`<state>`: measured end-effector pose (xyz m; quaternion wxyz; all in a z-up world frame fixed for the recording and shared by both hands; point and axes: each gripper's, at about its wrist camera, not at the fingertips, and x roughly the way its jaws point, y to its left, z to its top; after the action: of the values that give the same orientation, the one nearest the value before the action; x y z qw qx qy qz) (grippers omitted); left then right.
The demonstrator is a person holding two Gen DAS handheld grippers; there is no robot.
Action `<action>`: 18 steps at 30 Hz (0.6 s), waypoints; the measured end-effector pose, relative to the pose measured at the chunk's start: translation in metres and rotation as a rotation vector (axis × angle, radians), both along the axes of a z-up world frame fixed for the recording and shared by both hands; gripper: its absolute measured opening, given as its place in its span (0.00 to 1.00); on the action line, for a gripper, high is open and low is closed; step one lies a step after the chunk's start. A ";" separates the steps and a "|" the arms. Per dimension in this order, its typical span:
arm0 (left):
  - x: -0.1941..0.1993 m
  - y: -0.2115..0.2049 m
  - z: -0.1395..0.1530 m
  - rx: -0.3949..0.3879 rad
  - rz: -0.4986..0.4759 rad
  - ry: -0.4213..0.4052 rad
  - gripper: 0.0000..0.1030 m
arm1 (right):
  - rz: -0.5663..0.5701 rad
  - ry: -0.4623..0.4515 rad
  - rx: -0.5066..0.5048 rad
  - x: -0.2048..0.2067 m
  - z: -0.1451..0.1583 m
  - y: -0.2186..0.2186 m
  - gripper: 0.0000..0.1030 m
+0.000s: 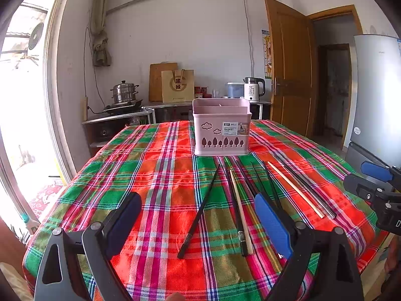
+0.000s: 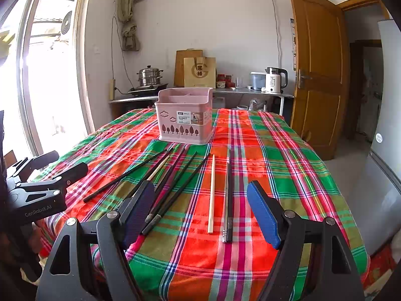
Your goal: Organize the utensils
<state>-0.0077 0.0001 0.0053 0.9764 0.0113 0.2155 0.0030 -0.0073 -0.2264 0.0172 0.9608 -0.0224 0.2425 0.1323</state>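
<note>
Left gripper [image 1: 198, 223] open, nothing between pads, hovering over near edge of plaid tablecloth [image 1: 160, 165].

Lone black chopstick [image 1: 199, 212] leftmost, long axis near-to-far, far tip leaning right toward pink basket [image 1: 221, 128].

Next right: black chopsticks [image 2: 173, 188] bunched with 1 pale chopstick [image 1: 241, 213], fanning toward basket.

Further right: wooden chopstick [image 2: 212, 193], then metal pair [image 2: 228, 195], near-to-far, parallel.

Right gripper [image 2: 200, 213] open, empty, above wooden chopstick and metal pair.

Basket upright at far centre of table.
</note>
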 end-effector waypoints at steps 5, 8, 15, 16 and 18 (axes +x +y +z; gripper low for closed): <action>-0.001 0.001 0.001 -0.004 0.003 -0.002 0.89 | 0.000 -0.003 -0.003 0.000 0.001 0.001 0.74; -0.002 0.001 0.001 -0.003 0.004 -0.006 0.89 | -0.001 -0.005 -0.004 -0.001 0.003 0.001 0.74; -0.003 0.002 0.002 -0.003 0.001 -0.009 0.90 | 0.000 -0.005 -0.005 -0.001 0.003 0.001 0.74; -0.003 0.002 0.003 -0.003 0.001 -0.009 0.90 | 0.000 -0.005 -0.005 -0.001 0.003 0.001 0.74; -0.004 0.002 0.003 -0.003 0.001 -0.011 0.89 | 0.001 -0.005 -0.004 -0.001 0.003 0.001 0.74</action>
<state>-0.0113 0.0018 0.0084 0.9776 0.0099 0.2101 0.0031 -0.0079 -0.2257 0.0206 0.9613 -0.0248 0.2404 0.1322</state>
